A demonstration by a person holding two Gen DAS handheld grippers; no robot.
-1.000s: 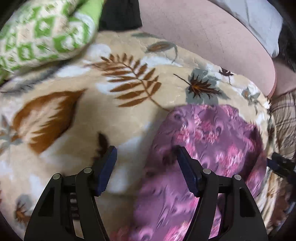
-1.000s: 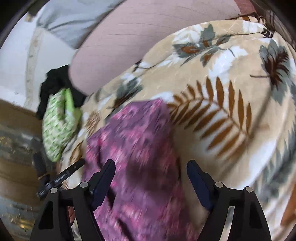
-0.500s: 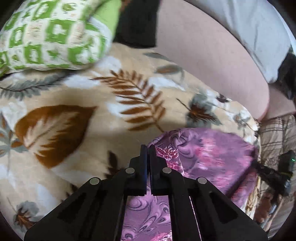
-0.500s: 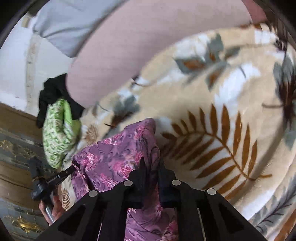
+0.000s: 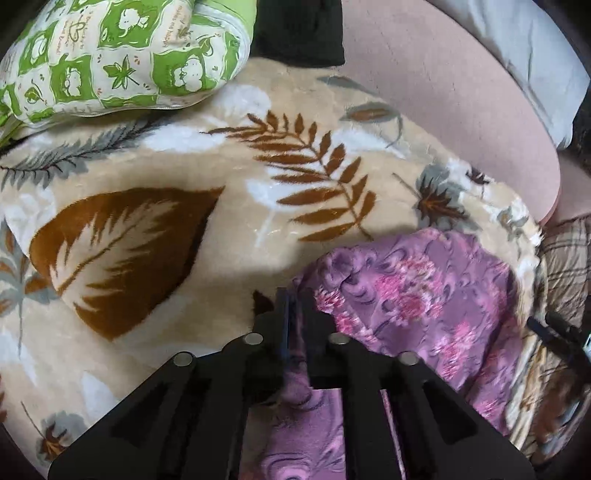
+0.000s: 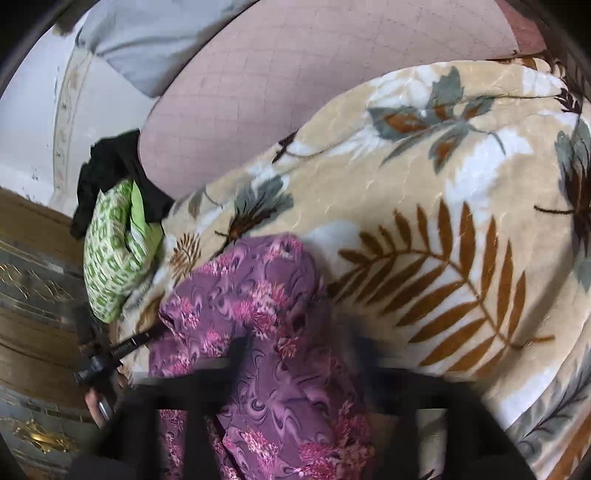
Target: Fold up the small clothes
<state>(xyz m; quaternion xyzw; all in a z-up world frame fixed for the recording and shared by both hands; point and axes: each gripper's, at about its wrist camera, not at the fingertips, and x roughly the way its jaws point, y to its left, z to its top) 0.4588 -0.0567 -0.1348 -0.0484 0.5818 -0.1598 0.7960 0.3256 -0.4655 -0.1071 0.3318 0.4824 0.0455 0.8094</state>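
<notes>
A purple cloth with pink flowers (image 5: 424,295) lies on a beige leaf-print blanket (image 5: 221,206). My left gripper (image 5: 295,306) is shut on the cloth's near left corner, with fabric pinched between the fingers. In the right wrist view the same cloth (image 6: 258,302) runs between the fingers of my right gripper (image 6: 299,347), which are blurred and spread apart, so it is open with the cloth lying in the gap. The left gripper also shows in the right wrist view (image 6: 110,354) at the cloth's far edge.
A green and white patterned pillow (image 5: 110,59) and a black garment (image 5: 299,33) lie at the blanket's far end. A pink mattress (image 5: 443,103) and a grey pillow (image 5: 524,48) lie beyond. A plaid cloth (image 5: 569,266) lies at the right edge.
Both grippers closed on the cloth's near corners half a second ago. Since then the right gripper has opened; the left stays shut on the cloth.
</notes>
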